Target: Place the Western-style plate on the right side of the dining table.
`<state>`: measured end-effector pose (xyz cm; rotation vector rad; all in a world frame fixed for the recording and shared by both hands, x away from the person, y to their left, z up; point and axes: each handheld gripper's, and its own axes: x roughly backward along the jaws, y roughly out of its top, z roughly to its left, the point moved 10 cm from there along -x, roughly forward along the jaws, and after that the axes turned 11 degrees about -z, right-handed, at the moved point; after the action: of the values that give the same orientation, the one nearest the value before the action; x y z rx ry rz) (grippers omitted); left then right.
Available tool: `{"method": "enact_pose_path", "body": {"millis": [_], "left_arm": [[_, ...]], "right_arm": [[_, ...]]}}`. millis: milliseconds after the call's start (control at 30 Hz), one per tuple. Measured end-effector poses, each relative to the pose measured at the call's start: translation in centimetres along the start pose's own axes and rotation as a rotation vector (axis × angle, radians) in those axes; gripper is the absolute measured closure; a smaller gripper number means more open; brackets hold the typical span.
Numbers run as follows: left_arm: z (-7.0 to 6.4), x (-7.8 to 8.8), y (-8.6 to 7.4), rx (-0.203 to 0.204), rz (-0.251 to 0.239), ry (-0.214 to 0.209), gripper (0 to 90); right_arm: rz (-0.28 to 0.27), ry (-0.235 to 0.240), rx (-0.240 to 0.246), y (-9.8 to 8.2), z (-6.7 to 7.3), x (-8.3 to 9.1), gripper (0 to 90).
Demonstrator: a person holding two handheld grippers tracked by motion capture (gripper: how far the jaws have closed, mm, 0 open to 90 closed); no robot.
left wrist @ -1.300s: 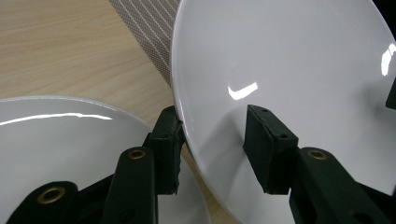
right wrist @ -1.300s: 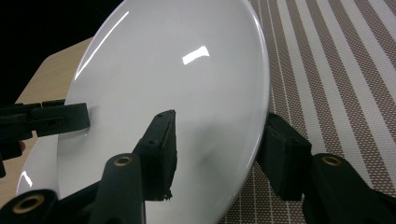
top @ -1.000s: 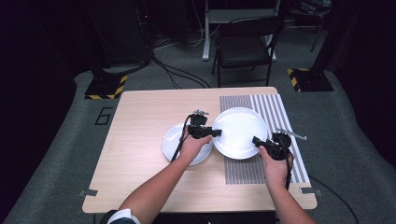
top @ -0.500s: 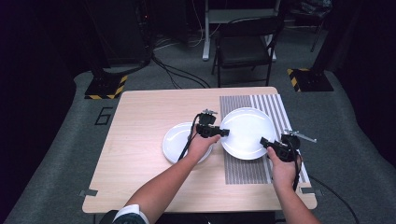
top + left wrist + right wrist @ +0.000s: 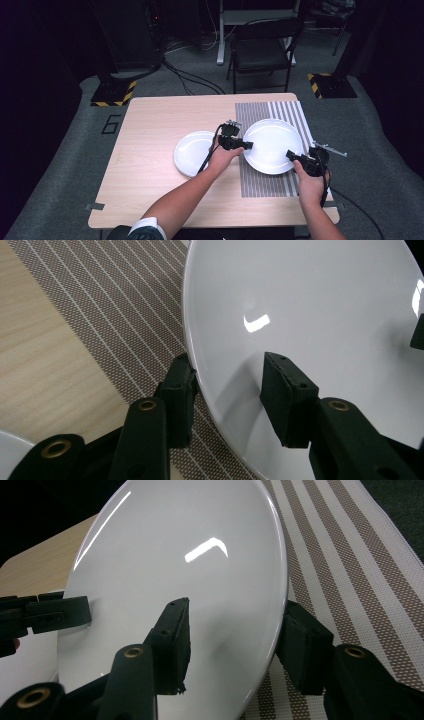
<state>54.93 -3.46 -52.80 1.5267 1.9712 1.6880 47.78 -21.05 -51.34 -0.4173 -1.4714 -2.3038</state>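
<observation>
Bench [image 5: 150,165] carries striped mat [image 5: 280,112]; large white plate [image 5: 272,145] over mat, small plate [image 5: 192,152] left; my left hand-held gripper [image 5: 247,145] and right hand-held gripper [image 5: 290,155] straddle opposite rims, jaws apart, not yet pinching; close both evenly, keep plate level.

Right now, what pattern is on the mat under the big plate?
Brown and white stripes on the mat, clearest in the right gripper view.

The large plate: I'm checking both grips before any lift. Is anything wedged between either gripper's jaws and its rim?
Nothing visible. The left gripper straddles the large plate at its rim, and the right gripper straddles the opposite rim; in each, one jaw is over and one under, both bare against the plate above the striped mat.
</observation>
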Motion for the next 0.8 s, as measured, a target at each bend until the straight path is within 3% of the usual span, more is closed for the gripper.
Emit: {"method": "enact_pose_path", "body": {"millis": [800], "left_arm": [[0.3, -1.8, -0.7, -0.006, -0.001, 0.015, 58.3]], "right_arm": [[0.019, -0.025, -0.007, -1.5, -2.2, -1.6, 49.6]]}}
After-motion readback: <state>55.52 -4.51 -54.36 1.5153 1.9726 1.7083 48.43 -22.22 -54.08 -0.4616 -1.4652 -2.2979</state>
